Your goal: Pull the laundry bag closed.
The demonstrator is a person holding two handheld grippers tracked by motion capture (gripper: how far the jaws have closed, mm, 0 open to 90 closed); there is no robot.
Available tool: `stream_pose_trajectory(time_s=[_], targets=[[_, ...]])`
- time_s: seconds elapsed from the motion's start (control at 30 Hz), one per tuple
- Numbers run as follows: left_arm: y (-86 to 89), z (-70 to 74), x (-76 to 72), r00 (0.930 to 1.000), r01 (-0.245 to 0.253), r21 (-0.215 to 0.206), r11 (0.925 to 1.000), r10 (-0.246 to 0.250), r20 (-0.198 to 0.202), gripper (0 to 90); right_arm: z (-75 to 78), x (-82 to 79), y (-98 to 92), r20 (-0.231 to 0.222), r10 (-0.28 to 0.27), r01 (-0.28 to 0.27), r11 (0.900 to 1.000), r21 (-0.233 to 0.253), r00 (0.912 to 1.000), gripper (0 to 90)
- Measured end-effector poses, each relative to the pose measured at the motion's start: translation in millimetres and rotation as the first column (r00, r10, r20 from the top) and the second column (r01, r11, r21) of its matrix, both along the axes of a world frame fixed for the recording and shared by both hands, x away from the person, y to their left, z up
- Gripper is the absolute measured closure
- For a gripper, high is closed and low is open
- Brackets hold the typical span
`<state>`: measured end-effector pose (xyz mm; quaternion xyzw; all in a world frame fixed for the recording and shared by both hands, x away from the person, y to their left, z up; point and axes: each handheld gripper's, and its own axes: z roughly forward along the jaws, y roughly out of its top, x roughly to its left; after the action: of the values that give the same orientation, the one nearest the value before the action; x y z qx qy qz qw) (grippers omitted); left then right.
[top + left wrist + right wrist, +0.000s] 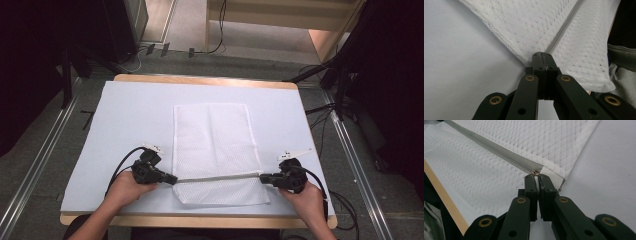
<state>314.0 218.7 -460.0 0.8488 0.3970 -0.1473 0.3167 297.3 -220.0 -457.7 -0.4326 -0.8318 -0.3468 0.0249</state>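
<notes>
Mesh laundry bag (215, 145): limp, light; both grippers, left (170, 179) and right (263, 177), clamped on zipper (218, 176) ends — firmest hold there.

Overhead, facing forward and down on table (125, 115). Close behind each gripper's jaws, aimed toward 12 o'clock. Shared by all: mesh bag (215, 145) (529, 27) (486, 177).

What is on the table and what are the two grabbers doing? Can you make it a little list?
thing: white mesh bag with a grey zipper
surface: table with a pale cover
bag's pose: lying flat, zipper running side to side near the person
left gripper: jaws shut on the bag's edge at the zipper's end
right gripper: jaws shut on the bag's edge beside the zipper pull
</notes>
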Motion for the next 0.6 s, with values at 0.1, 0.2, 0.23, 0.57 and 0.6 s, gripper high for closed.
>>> stream_pose_trajectory(time_s=[0.1,0.2,0.23,0.57,0.6], targets=[[0.6,0.9,1.9,0.9999,-0.004,-0.005,1.0,0.004,-0.013,90.0,-1.5,-0.4,3.2,-0.01,0.005,-0.005,1.0,-0.002,0.9999,88.6],[3.6,3.6,3.4,0.9996,-0.024,-0.005,0.9997,0.025,0.017,90.0,-2.5,-0.2,6.6,-0.016,0.009,-0.01,1.0,-0.007,0.9998,88.6],[4.5,5.1,3.7,0.9982,-0.047,0.004,0.9989,0.047,0.037,90.0,-2.6,-0.1,7.1,-0.017,0.011,-0.011,1.0,-0.012,0.9998,88.6],[4.5,8.8,11.4,0.9863,-0.13,0.031,0.9911,0.126,0.107,69.5,-5.8,1.2,14.0,-0.029,0.018,-0.019,0.999,-0.025,0.9994,88.6],[3.6,7.7,12.9,0.9871,-0.126,0.042,0.9911,0.121,0.105,67.6,-6.3,1.6,15.0,-0.025,0.025,-0.025,0.999,-0.029,0.9994,88.6]])
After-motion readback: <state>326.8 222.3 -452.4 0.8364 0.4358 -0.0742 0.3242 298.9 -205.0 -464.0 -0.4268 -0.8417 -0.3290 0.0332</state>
